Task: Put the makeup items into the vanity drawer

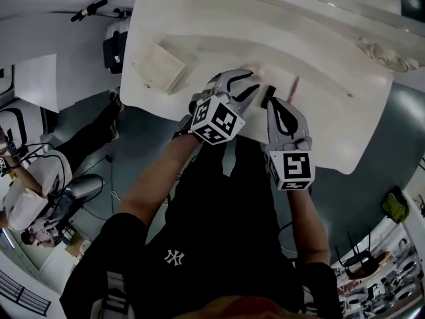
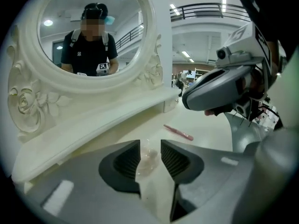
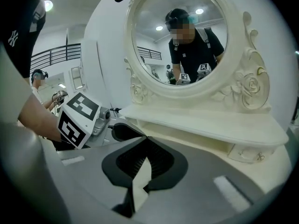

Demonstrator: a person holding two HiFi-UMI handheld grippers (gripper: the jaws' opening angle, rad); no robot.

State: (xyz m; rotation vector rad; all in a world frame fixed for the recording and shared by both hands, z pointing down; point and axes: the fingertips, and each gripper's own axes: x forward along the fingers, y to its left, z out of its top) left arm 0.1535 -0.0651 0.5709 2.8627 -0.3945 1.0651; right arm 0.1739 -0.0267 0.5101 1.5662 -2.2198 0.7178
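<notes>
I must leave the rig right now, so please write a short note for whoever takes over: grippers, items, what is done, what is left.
Left gripper: fingers closed on a small clear item, low over the vanity top.
Right gripper: fingers shut, empty, beside the left one.
Pink pencil: lies loose on the top, beyond both grippers.
Drawer: open, at the left; looks empty.
Done: nothing stowed yet, as far as shows.
Left: clear item into the drawer, then the pencil.

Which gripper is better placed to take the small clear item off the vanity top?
Left. The clear item sits right between the jaws of the left gripper, filling the gap; grip unclear. The right gripper has its jaws together, empty, beside the pink pencil.
</notes>
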